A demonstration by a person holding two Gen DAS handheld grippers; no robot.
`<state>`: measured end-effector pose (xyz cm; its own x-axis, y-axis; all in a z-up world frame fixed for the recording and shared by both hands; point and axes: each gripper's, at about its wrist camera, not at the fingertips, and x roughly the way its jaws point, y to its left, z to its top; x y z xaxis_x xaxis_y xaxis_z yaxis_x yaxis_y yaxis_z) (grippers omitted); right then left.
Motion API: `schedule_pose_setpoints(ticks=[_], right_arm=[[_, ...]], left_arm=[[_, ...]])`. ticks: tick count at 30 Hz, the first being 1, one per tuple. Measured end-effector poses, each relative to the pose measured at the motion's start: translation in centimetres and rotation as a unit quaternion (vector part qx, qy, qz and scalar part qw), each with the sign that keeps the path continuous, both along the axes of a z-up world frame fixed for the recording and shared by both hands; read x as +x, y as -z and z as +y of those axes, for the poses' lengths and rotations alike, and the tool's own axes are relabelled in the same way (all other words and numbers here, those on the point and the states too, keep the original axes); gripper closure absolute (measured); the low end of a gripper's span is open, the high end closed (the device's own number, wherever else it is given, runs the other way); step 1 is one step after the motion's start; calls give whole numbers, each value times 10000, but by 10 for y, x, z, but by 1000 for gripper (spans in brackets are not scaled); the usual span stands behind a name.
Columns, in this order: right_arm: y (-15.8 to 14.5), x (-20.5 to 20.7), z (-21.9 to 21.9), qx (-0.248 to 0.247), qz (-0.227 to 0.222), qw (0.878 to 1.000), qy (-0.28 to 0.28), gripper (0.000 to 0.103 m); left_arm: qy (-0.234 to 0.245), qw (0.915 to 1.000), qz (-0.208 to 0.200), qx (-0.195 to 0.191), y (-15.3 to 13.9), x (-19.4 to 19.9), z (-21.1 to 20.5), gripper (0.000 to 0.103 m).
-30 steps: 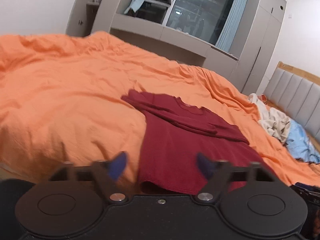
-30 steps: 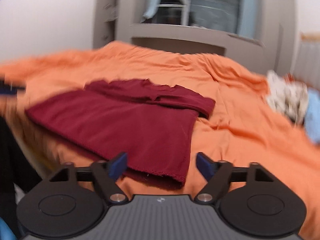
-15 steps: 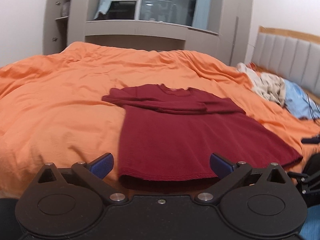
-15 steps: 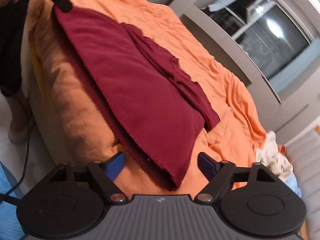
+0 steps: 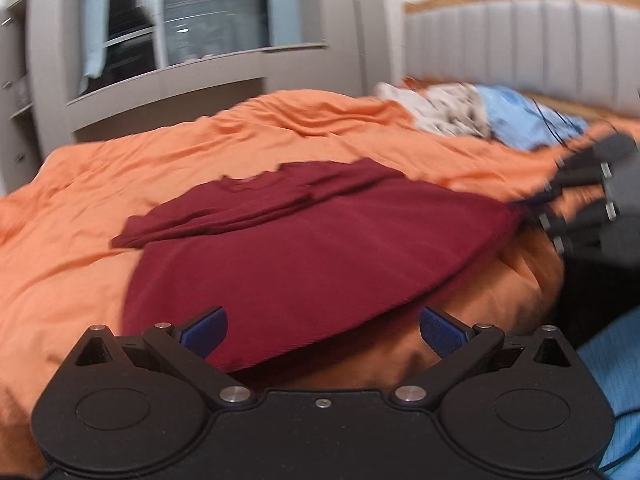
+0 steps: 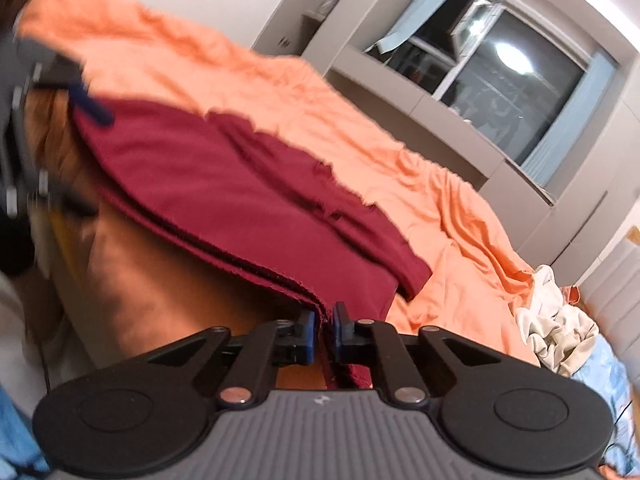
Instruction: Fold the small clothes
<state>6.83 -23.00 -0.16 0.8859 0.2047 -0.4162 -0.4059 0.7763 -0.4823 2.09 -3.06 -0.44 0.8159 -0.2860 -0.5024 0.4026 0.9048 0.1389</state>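
Note:
A dark red T-shirt [image 5: 312, 236] lies flat on the orange bedcover [image 5: 200, 148], sleeves folded in, its hem at the bed's near edge. My left gripper [image 5: 322, 330] is open, its blue pads either side of the hem's left corner, not closed on it. My right gripper [image 6: 325, 334] is shut on the hem's right corner of the T-shirt [image 6: 240, 200]. The right gripper also shows blurred in the left wrist view [image 5: 536, 204], and the left gripper in the right wrist view [image 6: 80, 120], at the far hem corner.
A pile of white and light blue clothes [image 5: 460, 116] lies near the padded headboard [image 5: 520, 48]. It also shows in the right wrist view [image 6: 556, 320]. A grey cabinet with a window [image 5: 180, 40] stands behind the bed.
My right gripper has closed on the hem's right corner. My left gripper has swung to the hem's left corner and stays open. Both views have tilted.

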Motion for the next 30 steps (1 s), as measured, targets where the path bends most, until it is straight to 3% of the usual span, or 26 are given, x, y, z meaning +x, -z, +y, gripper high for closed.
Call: schedule_pose_setpoints(ticks=[3, 7, 12, 16, 20, 23, 25, 26, 28, 30], right_arm=[[-9, 1, -3, 213, -200, 9996, 23, 95], [-13, -4, -6, 319, -400, 9986, 93, 95], [-15, -1, -16, 538, -446, 9971, 303, 95], [-15, -3, -17, 526, -449, 9971, 332, 95], [-12, -3, -14, 422, -418, 9977, 338, 95], [-9, -4, -10, 315, -467, 9978, 360, 95], [-7, -5, -7, 240, -518, 9977, 365, 95], [-6, -6, -5, 202, -546, 9976, 373, 95], [-5, -7, -3, 164, -617, 9971, 405, 95], [-6, -8, -2, 209, -762, 9959, 448, 96]], left_arm=[[91, 9995, 23, 318, 8, 5, -16, 1], [-210, 9971, 79, 725, 16, 16, -26, 2], [-771, 9949, -38, 649, 7, 22, -1, 14], [-1268, 9880, -132, 870, 1, 22, 20, 21], [-1419, 9853, -239, 926, -4, 17, 39, 32], [-1334, 9866, -349, 867, -7, 13, 44, 44], [-1224, 9877, -424, 875, -8, 11, 45, 62], [-1208, 9878, -464, 866, -8, 11, 45, 65], [-1172, 9887, -541, 766, -9, 9, 48, 85], [-1163, 9897, -628, 543, -12, 8, 51, 89]])
